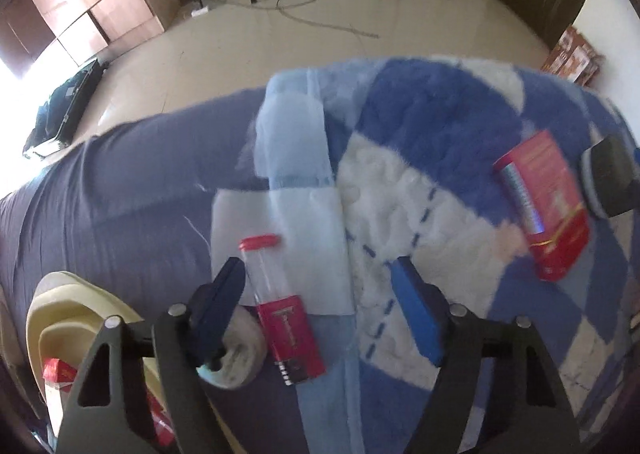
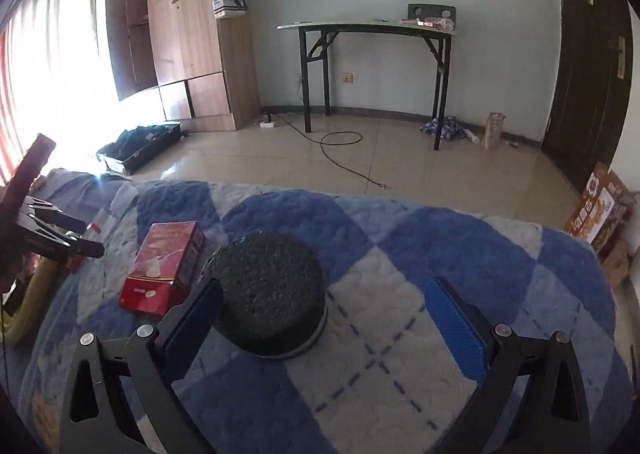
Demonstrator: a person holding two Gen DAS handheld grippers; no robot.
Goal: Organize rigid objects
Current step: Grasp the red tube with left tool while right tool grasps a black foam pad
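My left gripper (image 1: 320,286) is open over a clear tube with a red cap and red label (image 1: 280,302) that lies on the blue checked quilt (image 1: 420,125), close to the left finger. A roll of white yarn (image 1: 244,350) lies under that finger. A red box (image 1: 548,205) lies on the quilt to the right; it also shows in the right wrist view (image 2: 164,266). My right gripper (image 2: 324,314) is open around a dark round sponge-like disc (image 2: 272,290), which sits nearer the left finger. The left gripper (image 2: 60,238) shows at the far left.
A pale yellow basin (image 1: 56,318) holding red packets sits at the lower left, beside the bed. Beyond the bed are tiled floor (image 2: 400,157), a black folding table (image 2: 368,29), a wooden wardrobe (image 2: 188,37), an open black suitcase (image 2: 140,145) and a cardboard box (image 2: 600,213).
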